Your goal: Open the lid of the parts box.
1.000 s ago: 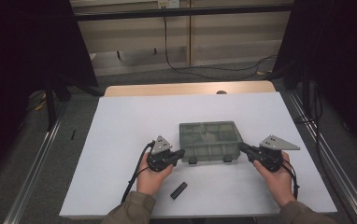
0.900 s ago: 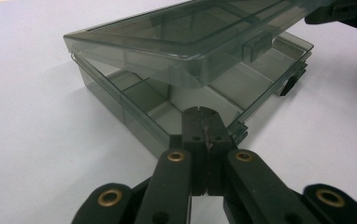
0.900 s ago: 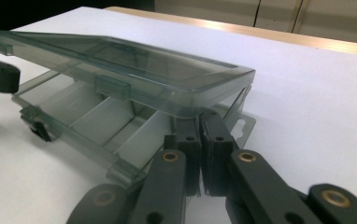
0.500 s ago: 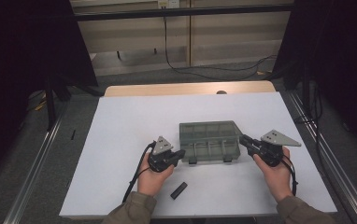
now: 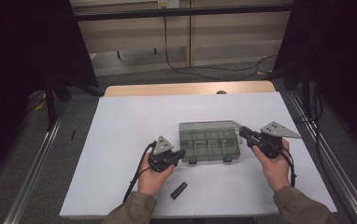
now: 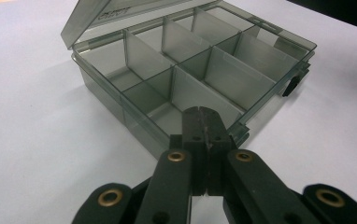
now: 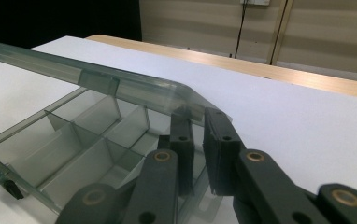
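Since a second ago, my right hand-held gripper (image 5: 245,133) has lifted the lid (image 7: 102,79) of the clear compartment box (image 5: 209,142), its jaws having just eased slightly apart with the lid's corner edge still pinched between them. My left hand-held gripper (image 5: 180,154), jaws together on nothing, presses at the box's near left corner. It sits near the worktop's (image 5: 120,121) middle, toward the right edge. I judge it light, stiff, slippery plastic; best gripped on rims. A small black piece (image 5: 178,190) lies by the near edge.
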`<action>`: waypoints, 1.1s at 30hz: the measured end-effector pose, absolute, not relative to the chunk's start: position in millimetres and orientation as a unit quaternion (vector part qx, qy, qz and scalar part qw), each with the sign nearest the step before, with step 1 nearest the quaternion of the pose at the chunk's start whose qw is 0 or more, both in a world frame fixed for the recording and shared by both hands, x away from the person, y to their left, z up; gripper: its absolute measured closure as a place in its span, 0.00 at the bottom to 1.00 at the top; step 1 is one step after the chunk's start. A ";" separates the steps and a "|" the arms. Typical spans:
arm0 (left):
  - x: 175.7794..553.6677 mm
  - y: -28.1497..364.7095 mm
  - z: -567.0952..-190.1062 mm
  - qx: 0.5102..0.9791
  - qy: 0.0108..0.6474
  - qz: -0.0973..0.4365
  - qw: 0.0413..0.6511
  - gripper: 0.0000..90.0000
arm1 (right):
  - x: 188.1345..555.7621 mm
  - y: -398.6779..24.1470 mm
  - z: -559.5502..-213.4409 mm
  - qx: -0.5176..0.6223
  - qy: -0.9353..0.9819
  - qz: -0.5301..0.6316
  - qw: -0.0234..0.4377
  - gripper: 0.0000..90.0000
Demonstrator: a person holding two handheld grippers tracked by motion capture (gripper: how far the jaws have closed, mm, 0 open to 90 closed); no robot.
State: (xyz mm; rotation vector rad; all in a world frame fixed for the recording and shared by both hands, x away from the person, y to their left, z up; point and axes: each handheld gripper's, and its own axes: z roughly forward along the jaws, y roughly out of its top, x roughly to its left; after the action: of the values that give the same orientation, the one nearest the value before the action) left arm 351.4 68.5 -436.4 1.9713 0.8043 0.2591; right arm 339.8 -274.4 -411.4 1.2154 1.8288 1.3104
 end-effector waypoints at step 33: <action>350.2 68.0 -436.5 0.808 0.328 0.113 0.476 1.00 | 377.8 -270.9 -387.8 0.468 0.676 0.481 0.304 0.93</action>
State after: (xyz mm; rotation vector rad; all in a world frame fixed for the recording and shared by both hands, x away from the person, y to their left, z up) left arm 350.2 68.0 -436.5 1.9752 0.8007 0.2757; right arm 377.8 -270.9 -387.8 1.2411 1.7922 1.2736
